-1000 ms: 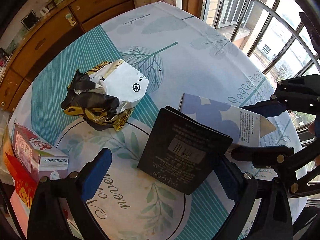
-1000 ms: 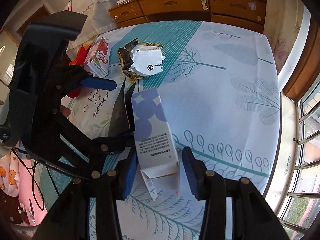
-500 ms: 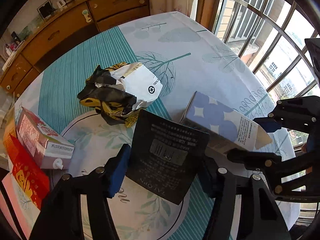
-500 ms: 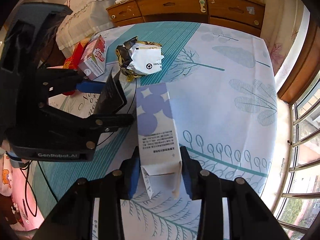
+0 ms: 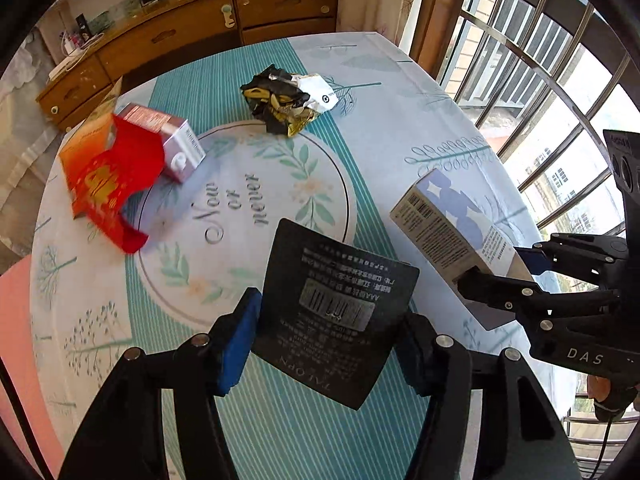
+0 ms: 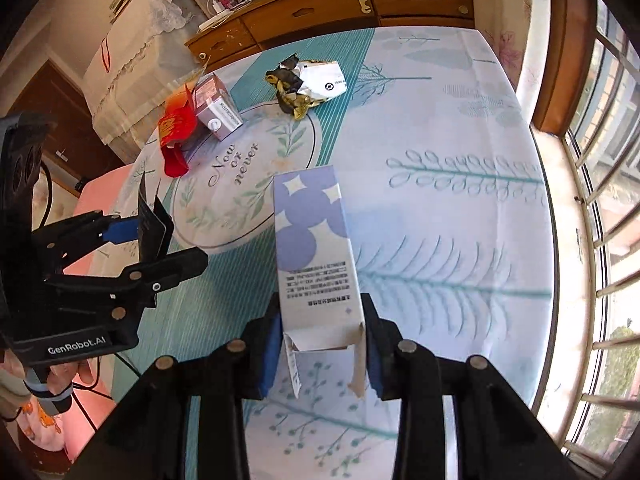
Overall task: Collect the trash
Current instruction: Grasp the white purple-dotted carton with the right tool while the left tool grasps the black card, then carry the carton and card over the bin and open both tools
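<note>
My left gripper [image 5: 326,320] is shut on a flat black box [image 5: 336,312] with a barcode label and holds it tilted above the table. To its right, my right gripper [image 5: 508,272] is shut on the open end of a blue-and-white carton [image 5: 448,220]. The right wrist view shows that carton [image 6: 312,240] pinched between the two pads of the right gripper [image 6: 322,340]. The left gripper [image 6: 156,244] with the black box [image 6: 152,224] is at the left there. A crumpled black, gold and white bag [image 5: 288,104] lies at the far side of the table.
A pink-and-white carton [image 5: 168,140] and red-orange packaging [image 5: 108,176] lie at the table's left edge. The table [image 5: 400,120] has a teal patterned cloth. A wooden sideboard [image 5: 200,28] stands behind it, barred windows [image 5: 540,80] are to the right, and something pink [image 5: 16,320] sits beside the left edge.
Both grippers have closed on their items, the left on the black box and the right on the carton. Both have lifted them and drawn back from the crumpled bag.
</note>
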`<state>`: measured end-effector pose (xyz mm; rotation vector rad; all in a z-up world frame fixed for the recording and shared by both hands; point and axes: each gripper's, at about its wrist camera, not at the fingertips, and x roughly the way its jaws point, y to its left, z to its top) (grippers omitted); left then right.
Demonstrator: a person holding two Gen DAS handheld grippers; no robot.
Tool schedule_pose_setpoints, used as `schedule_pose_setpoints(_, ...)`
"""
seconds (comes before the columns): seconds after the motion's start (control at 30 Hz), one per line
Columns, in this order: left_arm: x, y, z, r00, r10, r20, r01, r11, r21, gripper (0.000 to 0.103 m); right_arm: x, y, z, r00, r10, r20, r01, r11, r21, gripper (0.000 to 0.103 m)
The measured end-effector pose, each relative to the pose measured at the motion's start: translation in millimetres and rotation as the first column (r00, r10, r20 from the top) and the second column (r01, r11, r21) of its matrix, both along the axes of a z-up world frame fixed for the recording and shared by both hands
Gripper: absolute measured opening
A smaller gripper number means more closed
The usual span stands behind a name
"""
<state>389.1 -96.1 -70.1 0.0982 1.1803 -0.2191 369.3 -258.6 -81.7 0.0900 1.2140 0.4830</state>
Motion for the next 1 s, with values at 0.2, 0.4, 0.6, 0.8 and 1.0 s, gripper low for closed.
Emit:
schedule_pose_setpoints(0.2,-81,27,28,0.999,0.010,0.043,-0.010,1.000,-0.018,0.061,-78,14,22,0.996,-0.089,0.000,0.089,0.995,0.039,0.035)
schedule_pose_setpoints(0.4,-177,61,54,0.994,0.015,0.107,-0.011,0.999,-0.035,0.061,-172,44,46,0.988,-0.144,0.051,0.141,0.988,0.065,0.035)
schedule_pose_setpoints(0.6,-263,89,62,0.991,0.017,0.130,-0.009,0.998,-0.058,0.061,-267,78,57,0.975,-0.208,0.084,0.201,0.976,0.087,0.036)
schedule_pose_setpoints(0.8,-338,100,52,0.994,-0.013,0.108,0.018,0.998,-0.054,0.061,-345,100,55,0.972,-0.227,0.057,0.222,0.971,0.087,0.036)
schedule_pose_setpoints(1.0,-385,98,38,0.999,-0.023,0.037,0.025,0.998,-0.064,0.061,-392,108,51,0.976,-0.217,-0.016,0.218,0.975,0.031,0.036)
